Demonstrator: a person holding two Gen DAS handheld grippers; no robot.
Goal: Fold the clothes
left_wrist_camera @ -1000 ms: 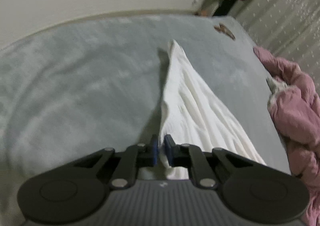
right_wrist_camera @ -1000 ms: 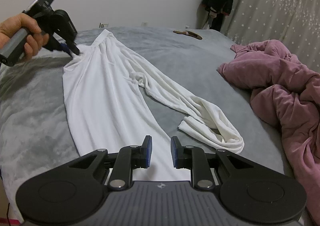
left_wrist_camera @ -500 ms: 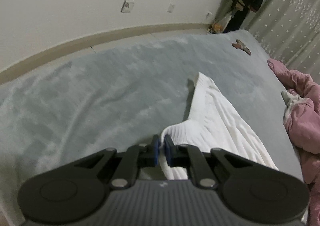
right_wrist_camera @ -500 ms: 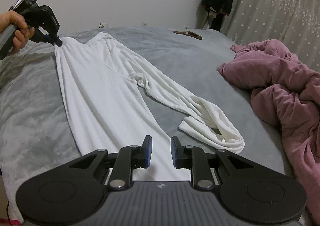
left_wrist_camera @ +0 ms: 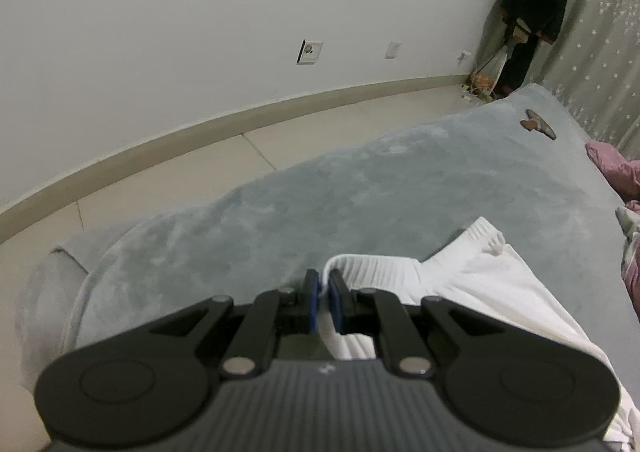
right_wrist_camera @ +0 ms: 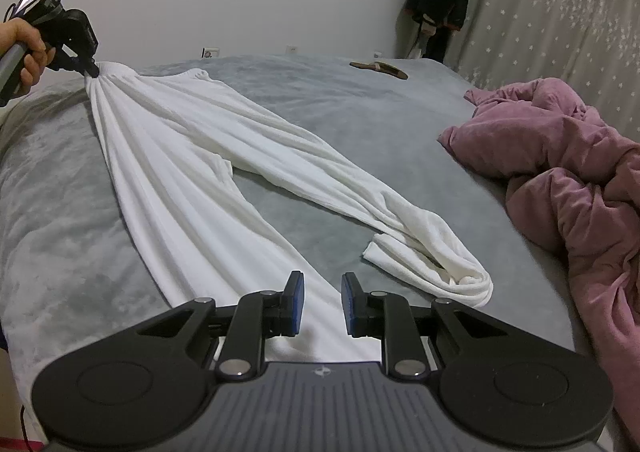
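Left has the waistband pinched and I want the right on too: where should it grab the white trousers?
Judging from the right wrist view, take the near hem of the white trousers lying flat under the open right gripper; come straight down, since that leg runs taut to the left gripper.

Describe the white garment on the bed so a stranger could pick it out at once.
Start at the grey blanket that covers the bed. On it, left of the heaped pink quilt, lies the white garment, with two long limbs stretched out. It is the only white thing there, lying flat rather than bunched, one ribbed end pinched in the left claw.
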